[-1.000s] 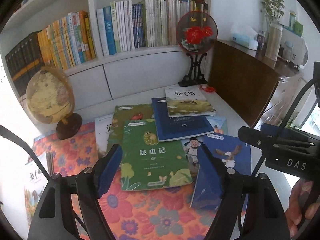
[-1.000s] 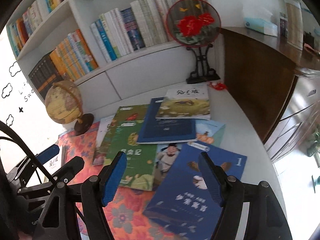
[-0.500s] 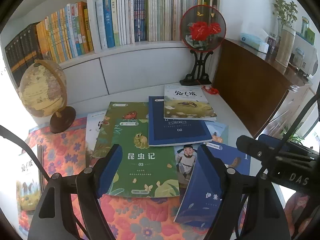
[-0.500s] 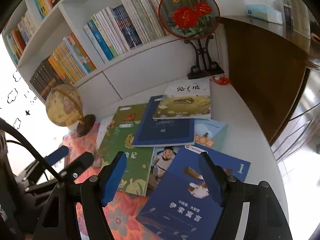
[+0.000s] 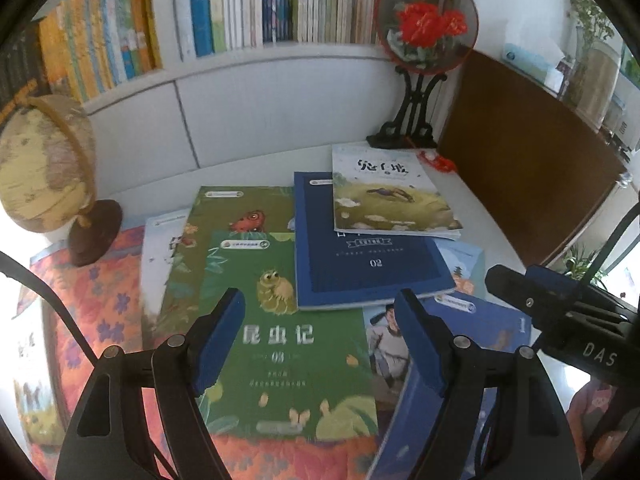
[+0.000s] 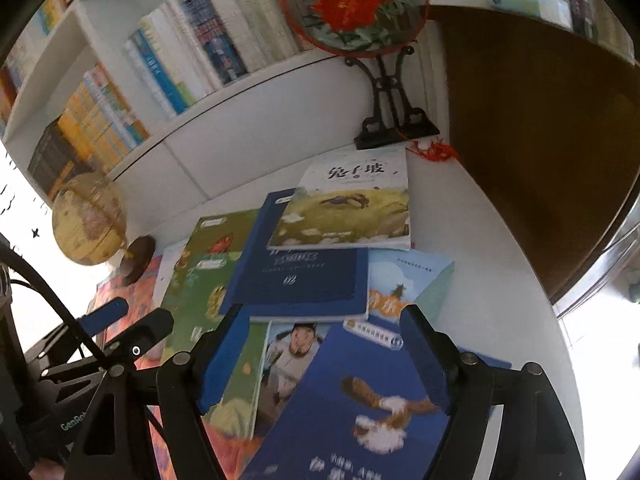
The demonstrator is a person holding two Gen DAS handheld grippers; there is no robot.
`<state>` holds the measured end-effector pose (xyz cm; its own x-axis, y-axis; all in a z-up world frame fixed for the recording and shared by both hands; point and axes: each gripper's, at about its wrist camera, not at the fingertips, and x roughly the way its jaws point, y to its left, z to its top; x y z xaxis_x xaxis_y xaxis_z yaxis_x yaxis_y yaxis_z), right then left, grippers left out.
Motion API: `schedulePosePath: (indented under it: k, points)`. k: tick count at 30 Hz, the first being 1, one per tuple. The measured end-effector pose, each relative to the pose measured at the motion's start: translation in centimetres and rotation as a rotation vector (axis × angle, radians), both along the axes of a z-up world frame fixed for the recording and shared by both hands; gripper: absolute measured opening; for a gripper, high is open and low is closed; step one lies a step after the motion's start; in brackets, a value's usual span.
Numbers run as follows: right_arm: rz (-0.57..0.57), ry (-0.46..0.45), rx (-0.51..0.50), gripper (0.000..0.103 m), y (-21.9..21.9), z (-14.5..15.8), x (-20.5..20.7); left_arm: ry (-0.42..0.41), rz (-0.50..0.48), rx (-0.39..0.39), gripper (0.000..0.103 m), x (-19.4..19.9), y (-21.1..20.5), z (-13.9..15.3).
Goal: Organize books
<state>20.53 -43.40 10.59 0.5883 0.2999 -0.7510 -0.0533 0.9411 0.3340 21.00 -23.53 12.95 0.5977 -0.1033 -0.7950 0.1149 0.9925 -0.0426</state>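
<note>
Several books lie overlapping on the white desk. A green insect book (image 5: 288, 344) is nearest my left gripper (image 5: 320, 300), which hangs open above it with nothing between its fingers. Behind it lie a dark blue book (image 5: 360, 256) and a pale meadow-cover book (image 5: 384, 196) on top of that. My right gripper (image 6: 322, 314) is open over a blue eagle-cover book (image 6: 360, 400), beside a book with a man's portrait (image 6: 292, 356). Each gripper shows at the edge of the other's view.
A globe (image 5: 44, 168) stands at the left on a floral cloth (image 5: 100, 300). A round flower fan on a black stand (image 5: 424, 24) is at the back. Shelves of upright books (image 5: 240, 0) run behind. A brown cabinet (image 5: 520, 168) borders the desk's right side.
Both grippers have come down and forward toward the spread of books, which now look larger. The books have not moved and nothing was taken hold of.
</note>
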Motion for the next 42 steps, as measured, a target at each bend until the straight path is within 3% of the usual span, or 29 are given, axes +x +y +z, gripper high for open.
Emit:
schedulePosePath:
  k: [8,12,15,21,24,27,32,42]
  points:
    - [-0.127,0.036,-0.013,0.076,-1.9,-4.0,6.4,0.045,-0.092,-0.099,0.074,7.3,-1.4,-3.8]
    - [-0.2,0.077,-0.037,0.075,-3.5,-6.4,9.5,0.089,-0.115,-0.104,0.066,11.2,-2.2,-5.9]
    - [-0.213,0.102,-0.029,0.063,-4.3,-7.7,11.1,0.094,-0.109,-0.115,0.066,13.0,-2.5,-7.0]
    - [-0.205,0.144,-0.035,0.055,-4.8,-9.3,13.3,0.151,-0.136,-0.163,0.066,15.1,-3.3,-9.1]
    - [-0.158,0.152,-0.014,0.054,-4.1,-9.5,13.8,0.148,-0.159,-0.181,0.065,15.2,-3.5,-9.4]
    - [-0.116,0.134,-0.064,0.054,-2.7,-9.3,14.0,0.163,-0.205,-0.223,0.067,15.3,-3.7,-9.3]
    - [-0.064,0.121,-0.103,0.054,-2.1,-8.7,13.3,0.146,-0.238,-0.225,0.065,14.4,-3.4,-8.8]
    - [0.075,0.123,-0.158,0.054,2.3,-6.2,7.8,0.14,-0.25,-0.193,0.065,6.6,-0.6,-7.0]
